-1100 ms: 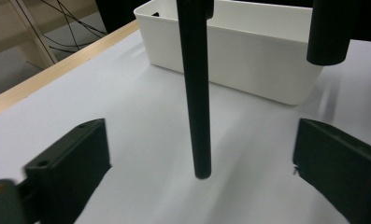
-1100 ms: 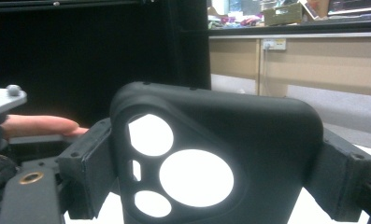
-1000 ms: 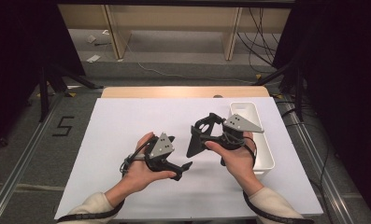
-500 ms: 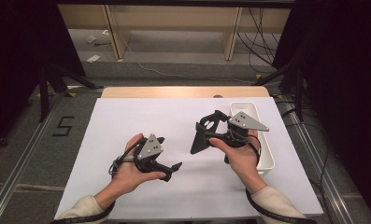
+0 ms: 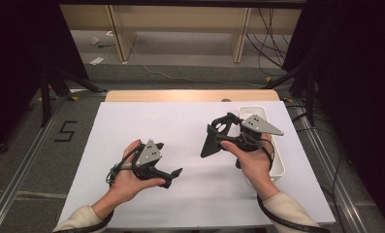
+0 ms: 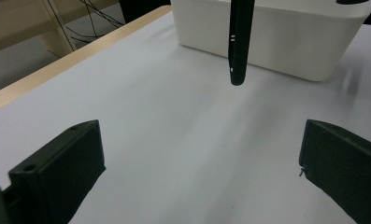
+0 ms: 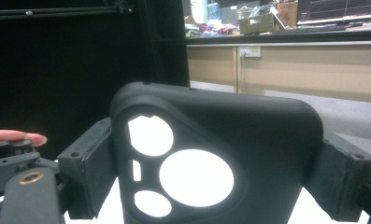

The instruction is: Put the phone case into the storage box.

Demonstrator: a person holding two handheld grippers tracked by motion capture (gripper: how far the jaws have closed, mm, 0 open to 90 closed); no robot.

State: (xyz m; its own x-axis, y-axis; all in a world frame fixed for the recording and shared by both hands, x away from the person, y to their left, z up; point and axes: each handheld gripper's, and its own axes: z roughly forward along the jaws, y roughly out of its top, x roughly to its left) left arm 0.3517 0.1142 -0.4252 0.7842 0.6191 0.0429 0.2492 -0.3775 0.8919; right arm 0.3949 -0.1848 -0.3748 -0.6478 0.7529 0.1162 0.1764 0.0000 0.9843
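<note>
Gripping a soft phone case above the table

Held across its width, a black flexible phone case with round camera cut-outs [image 7: 211, 163] sits clamped in the right gripper [image 5: 219, 138], lifted above the white table surface [image 5: 180, 126]. It looks light, bendy and easily squeezed, so hold it by the edges. Its lower end is cut off. The left gripper [image 5: 173, 174] hangs open and empty; a white plastic bin [image 5: 277, 167] stands beside.
</note>
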